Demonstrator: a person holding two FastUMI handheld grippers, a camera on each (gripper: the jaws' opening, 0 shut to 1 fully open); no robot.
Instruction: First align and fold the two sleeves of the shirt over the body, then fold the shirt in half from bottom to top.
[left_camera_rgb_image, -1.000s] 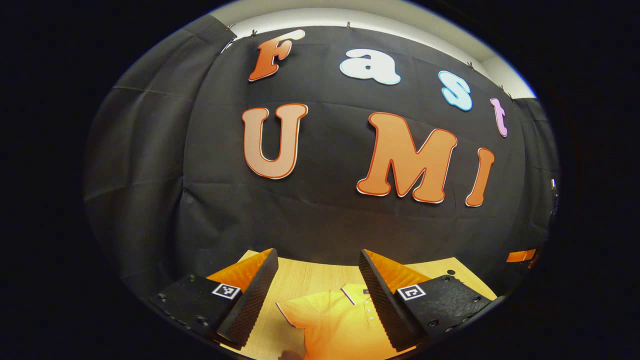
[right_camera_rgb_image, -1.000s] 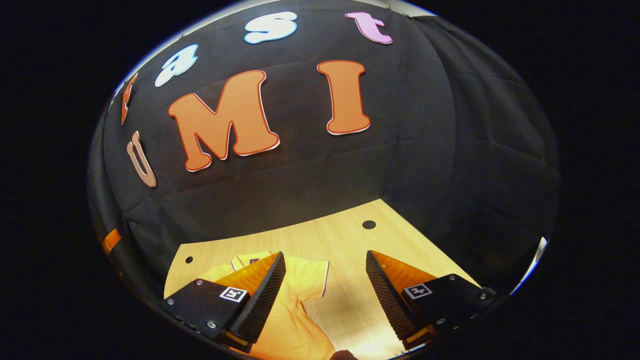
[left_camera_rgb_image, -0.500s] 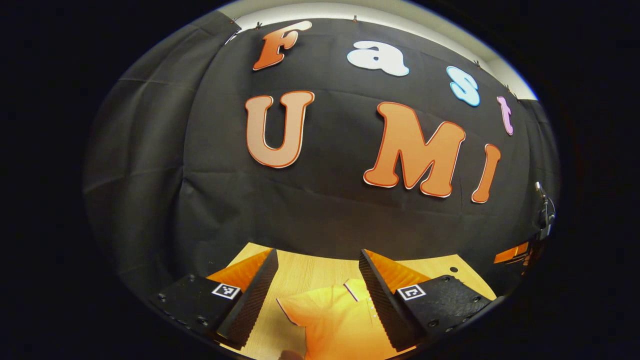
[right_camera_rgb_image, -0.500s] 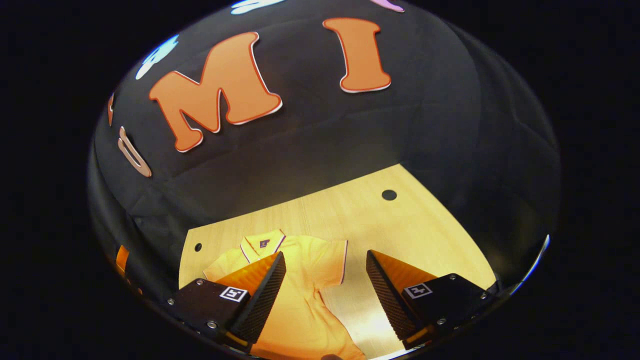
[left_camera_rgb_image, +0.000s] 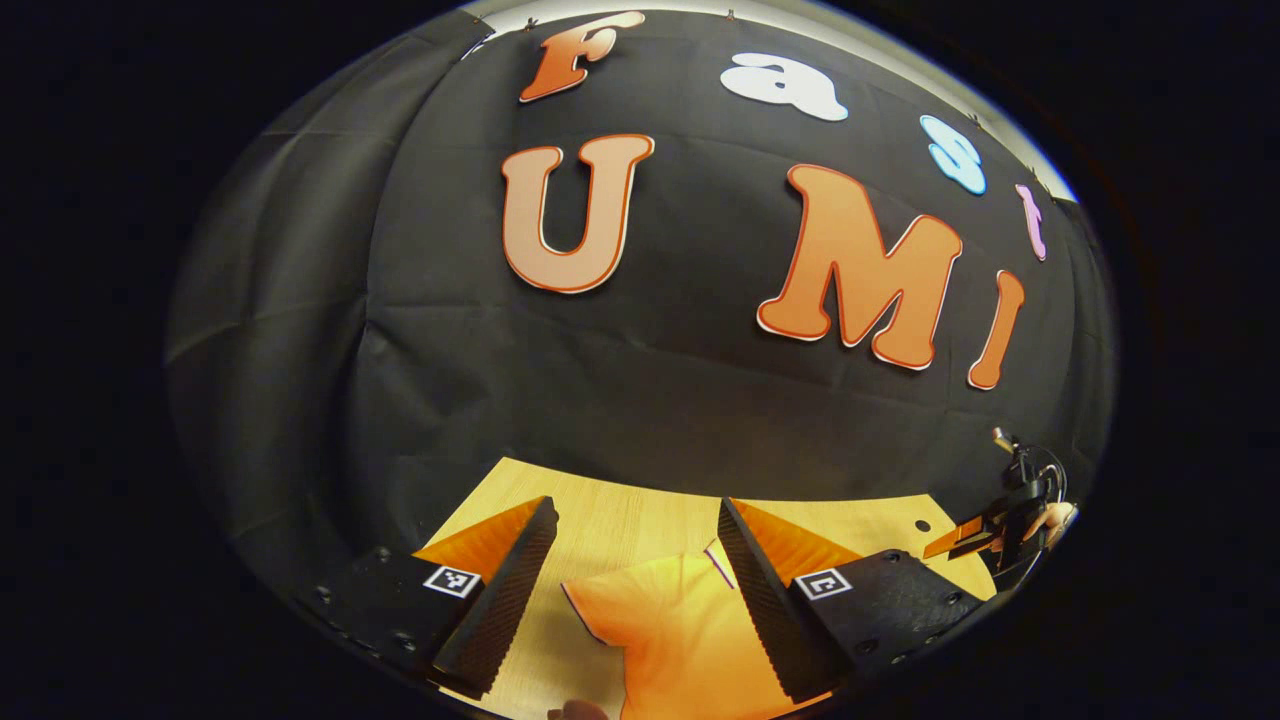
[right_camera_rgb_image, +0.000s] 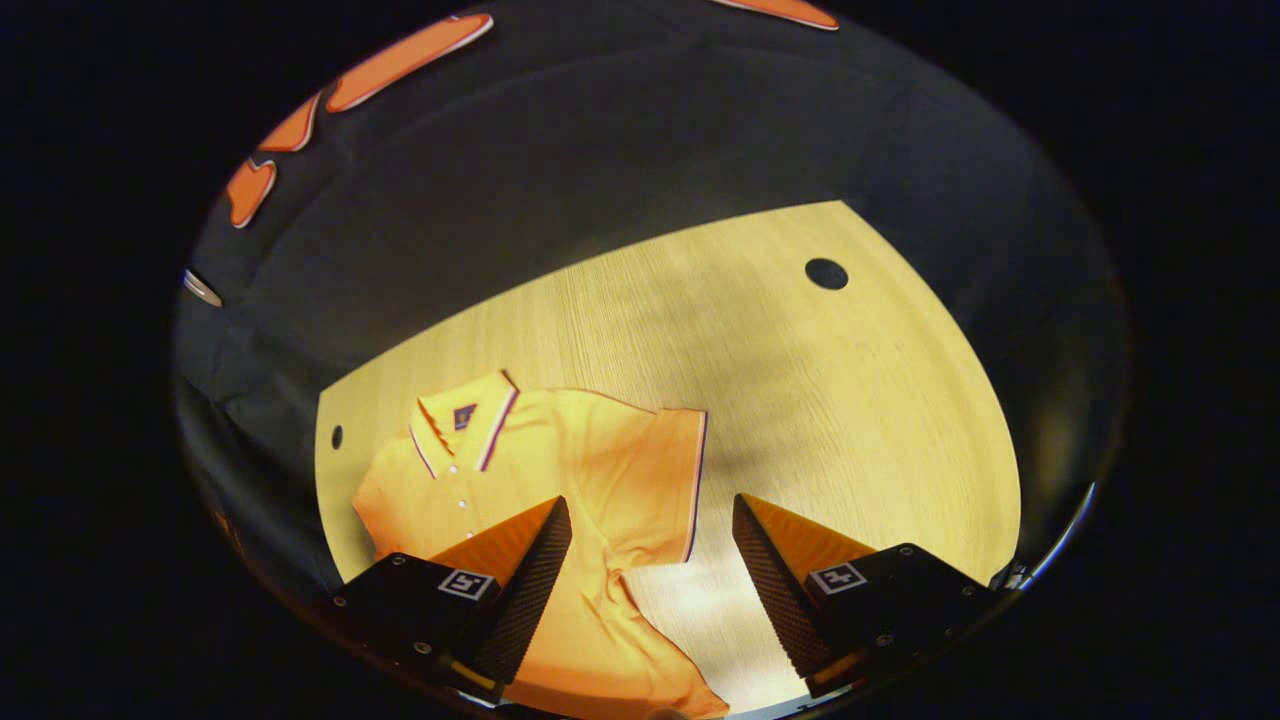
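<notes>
Orange shirt (right_camera_rgb_image: 560, 470) lies flat on the wooden table (right_camera_rgb_image: 800, 400), collar away from me, sleeves spread out, so I judge nothing folded yet: both sleeve folds and the bottom-to-top fold remain. My left gripper (left_camera_rgb_image: 632, 590) and right gripper (right_camera_rgb_image: 650, 580) hover above it, jaws wide, holding nothing. I see no containers.

Soft matt cloth on the shirt (right_camera_rgb_image: 560, 470) with its piped collar, lying on a smooth wood-grain worktop (right_camera_rgb_image: 800, 400) catching a glossy glare, and ribbed, rough-textured pads (right_camera_rgb_image: 525, 590) on the right tool (right_camera_rgb_image: 650, 575), matt cloth wall (left_camera_rgb_image: 650, 400) behind.
</notes>
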